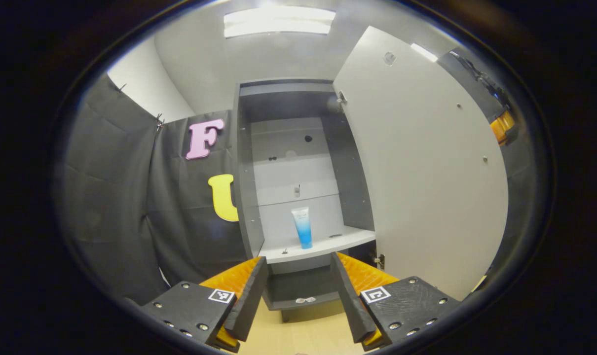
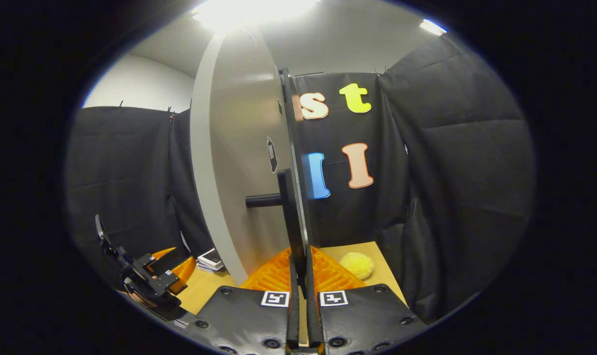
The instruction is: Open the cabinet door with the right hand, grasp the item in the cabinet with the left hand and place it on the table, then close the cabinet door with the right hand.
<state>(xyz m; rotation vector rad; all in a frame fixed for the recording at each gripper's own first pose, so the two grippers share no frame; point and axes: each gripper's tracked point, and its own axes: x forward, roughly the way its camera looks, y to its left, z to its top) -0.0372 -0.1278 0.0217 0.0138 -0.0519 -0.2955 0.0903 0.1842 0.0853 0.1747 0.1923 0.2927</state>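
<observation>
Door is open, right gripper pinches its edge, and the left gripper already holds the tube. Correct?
Not quite. In the left gripper view the left gripper is open and short of the tube, which stands on the shelf. The rest is right.

The grey cabinet [image 1: 298,162] stands open, its pale door [image 1: 427,167] swung wide to the right on its hinges. Inside, a small tube [image 1: 302,227], white at the top fading to blue at the cap, stands upright, cap down, on the light shelf [image 1: 328,245], near the front edge
</observation>
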